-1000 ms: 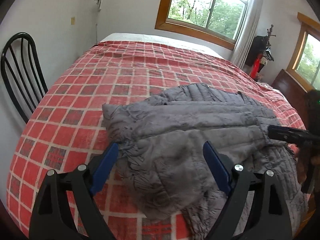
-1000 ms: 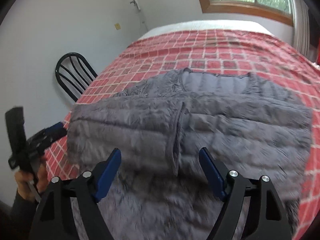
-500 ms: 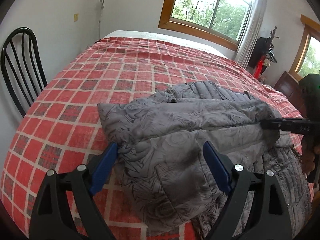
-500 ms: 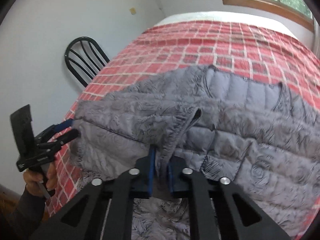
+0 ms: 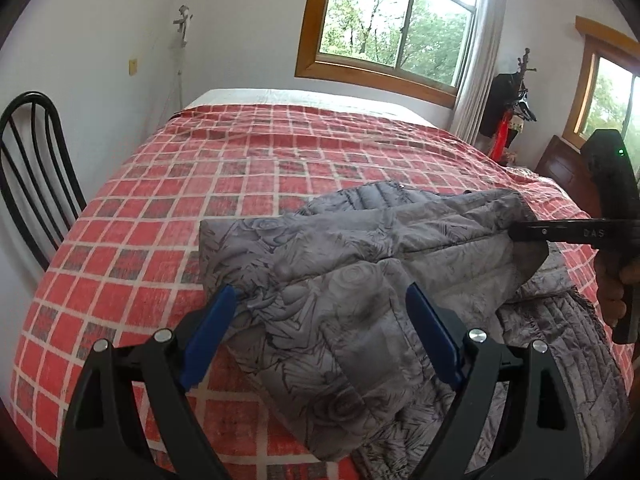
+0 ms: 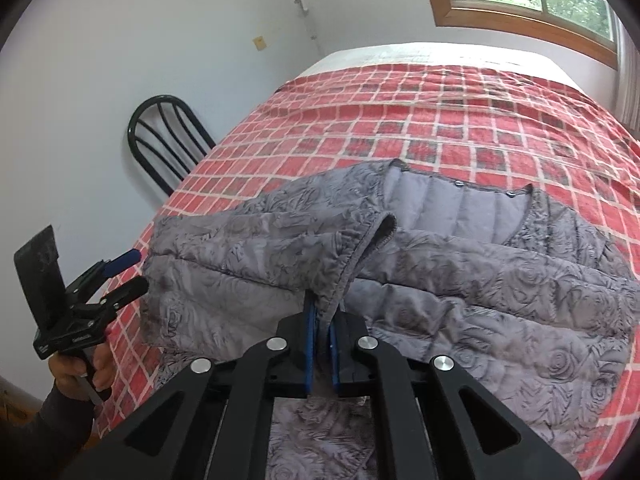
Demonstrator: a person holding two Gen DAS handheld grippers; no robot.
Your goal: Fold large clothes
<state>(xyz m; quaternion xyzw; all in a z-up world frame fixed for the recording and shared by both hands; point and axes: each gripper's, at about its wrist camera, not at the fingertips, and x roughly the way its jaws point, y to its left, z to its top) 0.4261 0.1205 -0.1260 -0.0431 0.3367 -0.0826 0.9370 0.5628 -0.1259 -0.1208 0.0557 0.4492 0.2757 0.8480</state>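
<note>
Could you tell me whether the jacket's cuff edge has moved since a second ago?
Yes. The cuff edge, pinched by the right hand-held gripper, has lifted off the jacket's body, toward the window-side of the red checked bedspread.

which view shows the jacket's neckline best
The right wrist view: the grey jacket's neckline lies open, lining and snap buttons visible. The left wrist view shows only a foreshortened sliver of it behind the folded sleeve.

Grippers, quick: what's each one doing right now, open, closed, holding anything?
Left gripper: open, holding nothing, fingers either side of the grey jacket.
Right gripper: closed on the jacket's sleeve cuff.
</note>
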